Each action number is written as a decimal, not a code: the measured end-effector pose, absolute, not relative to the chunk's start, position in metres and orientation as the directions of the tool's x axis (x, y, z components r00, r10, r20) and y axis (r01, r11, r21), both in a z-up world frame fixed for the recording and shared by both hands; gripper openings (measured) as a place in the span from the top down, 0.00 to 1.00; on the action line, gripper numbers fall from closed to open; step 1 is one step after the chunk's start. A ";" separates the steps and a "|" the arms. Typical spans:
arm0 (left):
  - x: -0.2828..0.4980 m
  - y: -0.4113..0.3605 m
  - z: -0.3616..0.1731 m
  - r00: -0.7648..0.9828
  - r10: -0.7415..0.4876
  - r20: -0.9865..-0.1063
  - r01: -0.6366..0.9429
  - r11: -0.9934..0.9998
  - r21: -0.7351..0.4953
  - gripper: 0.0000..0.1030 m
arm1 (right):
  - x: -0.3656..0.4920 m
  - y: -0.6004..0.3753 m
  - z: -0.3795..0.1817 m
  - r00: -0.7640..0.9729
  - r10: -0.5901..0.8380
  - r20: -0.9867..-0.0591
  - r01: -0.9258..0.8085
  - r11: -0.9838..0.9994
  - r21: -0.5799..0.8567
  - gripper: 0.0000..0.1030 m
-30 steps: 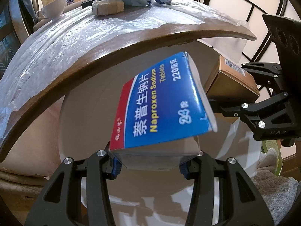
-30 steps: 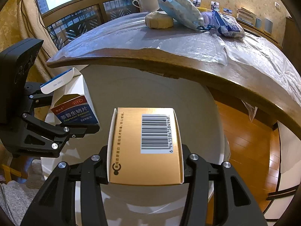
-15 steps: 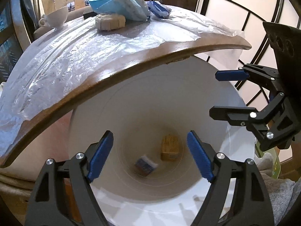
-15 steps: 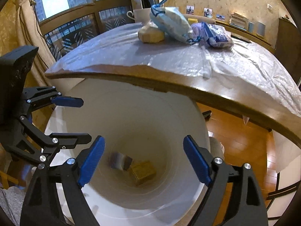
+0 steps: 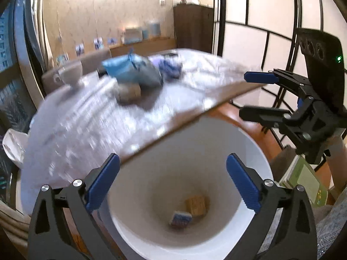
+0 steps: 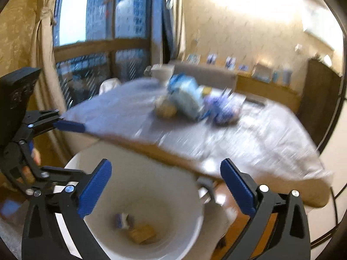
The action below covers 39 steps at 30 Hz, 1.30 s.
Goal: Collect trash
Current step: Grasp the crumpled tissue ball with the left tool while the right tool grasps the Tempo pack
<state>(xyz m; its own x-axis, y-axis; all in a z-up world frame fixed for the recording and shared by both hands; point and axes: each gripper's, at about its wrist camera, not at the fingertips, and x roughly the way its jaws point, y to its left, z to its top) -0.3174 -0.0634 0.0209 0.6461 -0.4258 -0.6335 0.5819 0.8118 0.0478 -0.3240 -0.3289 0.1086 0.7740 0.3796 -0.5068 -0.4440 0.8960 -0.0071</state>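
The surface (image 5: 91, 130), a wooden top under clear plastic sheet, filled the far half of both wrist views and was blurred. Below its near edge stood the white bin (image 5: 249, 151), its mouth open upward and partly tucked under the overhang; in the right wrist view the bin (image 6: 141, 173) sat at lower left. Both grippers hung above the bin's mouth. The left gripper (image 5: 173, 184) had its jaws opening, spread wide with nothing between them, and the right gripper (image 6: 166, 188) likewise had jaws opening, wide apart and empty. Each showed in the other's view: the right gripper (image 5: 260, 93) at the far right of the left wrist view, the left gripper (image 6: 63, 147) at the left of the right wrist view, a hand (image 6: 35, 156) partly visible behind it. On the far part of the surface lay a heap of trash: a pale blue bag (image 5: 132, 71), with a tan lump (image 5: 130, 92) touching its near side and a dark blue wrapper (image 5: 170, 68) just to its right. A white cup (image 5: 69, 73) stood to the left of the heap. At the bottom of the bin lay two boxes, touching: a tan box (image 5: 196, 205) and, just nearer, a blue box (image 5: 181, 217). In the right wrist view the tan box (image 6: 142, 233) and blue box (image 6: 122, 220) were too blurred for any print to be read.
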 end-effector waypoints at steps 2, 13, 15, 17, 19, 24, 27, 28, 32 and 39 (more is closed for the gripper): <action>-0.315 -0.061 0.029 0.682 -0.421 -0.597 0.559 0.828 0.054 0.02 | -0.320 -0.338 0.116 0.804 0.373 -0.464 -0.419 0.908 0.006 0.04; -0.267 -0.050 0.034 0.632 -0.434 -0.642 0.508 0.857 -0.079 0.02 | -0.273 -0.367 0.128 0.811 0.375 -0.450 -0.373 0.923 0.097 0.04; -0.259 -0.050 0.031 0.616 -0.435 -0.657 0.504 0.858 -0.095 0.02 | -0.267 -0.366 0.127 0.814 0.359 -0.457 -0.366 0.927 0.078 0.04; -0.251 -0.049 0.029 0.605 -0.436 -0.666 0.500 0.859 -0.108 0.02 | -0.258 -0.367 0.125 0.812 0.344 -0.471 -0.360 0.931 0.060 0.04; -0.243 -0.048 0.029 0.605 -0.427 -0.672 0.490 0.865 -0.109 0.02 | -0.251 -0.368 0.123 0.808 0.332 -0.486 -0.353 0.934 0.051 0.04; -0.217 -0.048 0.027 0.574 -0.440 -0.691 0.469 0.868 -0.163 0.02 | -0.223 -0.367 0.118 0.800 0.305 -0.517 -0.346 0.938 0.017 0.04; -0.203 -0.054 0.025 0.573 -0.411 -0.709 0.460 0.878 -0.137 0.02 | -0.201 -0.365 0.115 0.790 0.289 -0.541 -0.343 0.939 0.001 0.04; -0.198 -0.056 0.025 0.572 -0.402 -0.715 0.460 0.879 -0.126 0.02 | -0.195 -0.365 0.115 0.784 0.291 -0.548 -0.348 0.937 0.000 0.04; -0.178 -0.064 0.025 0.582 -0.367 -0.725 0.459 0.885 -0.079 0.02 | -0.163 -0.359 0.110 0.754 0.286 -0.591 -0.369 0.929 -0.023 0.04; -0.142 -0.077 0.020 0.579 -0.327 -0.746 0.468 0.884 -0.025 0.02 | -0.120 -0.342 0.092 0.700 0.235 -0.674 -0.405 0.908 -0.104 0.04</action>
